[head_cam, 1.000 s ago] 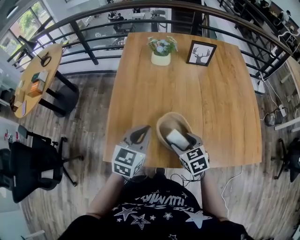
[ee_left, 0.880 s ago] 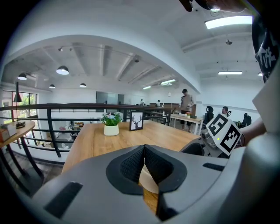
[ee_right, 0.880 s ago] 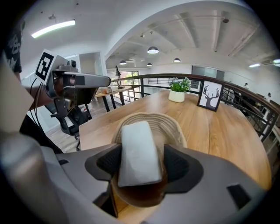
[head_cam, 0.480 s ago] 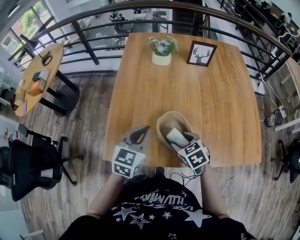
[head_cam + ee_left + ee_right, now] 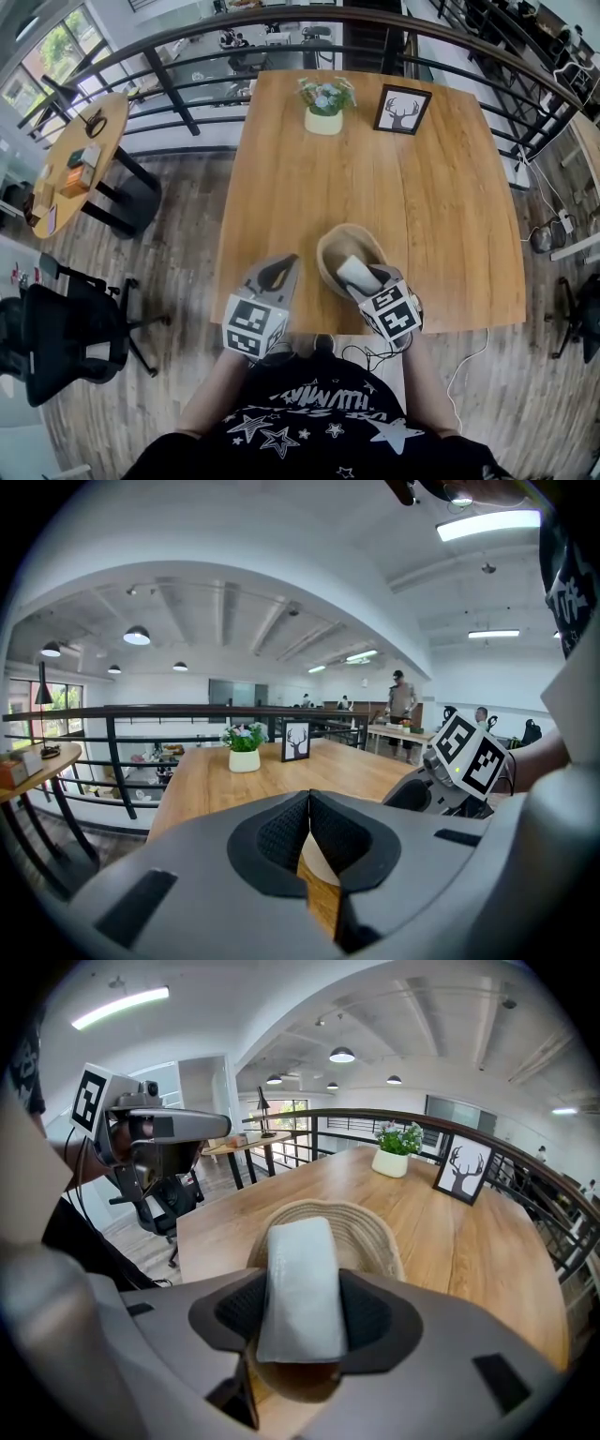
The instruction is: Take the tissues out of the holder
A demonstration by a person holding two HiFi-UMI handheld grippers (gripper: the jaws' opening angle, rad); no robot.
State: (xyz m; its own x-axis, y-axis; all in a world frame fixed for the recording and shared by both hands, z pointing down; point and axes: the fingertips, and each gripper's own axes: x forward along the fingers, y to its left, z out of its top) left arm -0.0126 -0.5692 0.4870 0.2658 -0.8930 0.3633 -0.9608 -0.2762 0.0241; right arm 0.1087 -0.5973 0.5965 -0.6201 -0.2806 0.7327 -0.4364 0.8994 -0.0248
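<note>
A woven oval holder point(image 5: 328, 246) sits near the front edge of the wooden table point(image 5: 412, 206). A white tissue pack point(image 5: 352, 273) lies in it. My right gripper point(image 5: 362, 279) reaches into the holder from the near side. In the right gripper view its jaws are closing, the tissue pack point(image 5: 302, 1283) fills the gap between them, and both pads touch its sides above the holder point(image 5: 380, 1232). My left gripper point(image 5: 279, 268) hovers left of the holder, apart from it. In the left gripper view the left gripper point(image 5: 308, 806) is shut with nothing in it.
A potted plant point(image 5: 323, 101) and a framed deer picture point(image 5: 402, 106) stand at the table's far end. A black railing point(image 5: 178, 89) runs behind. A round table point(image 5: 75, 159) and an office chair point(image 5: 66, 328) are at the left. The table's front edge lies just under both grippers.
The right gripper's jaws have narrowed around the tissue pack, and it has shifted slightly. The left gripper has stayed in place.
</note>
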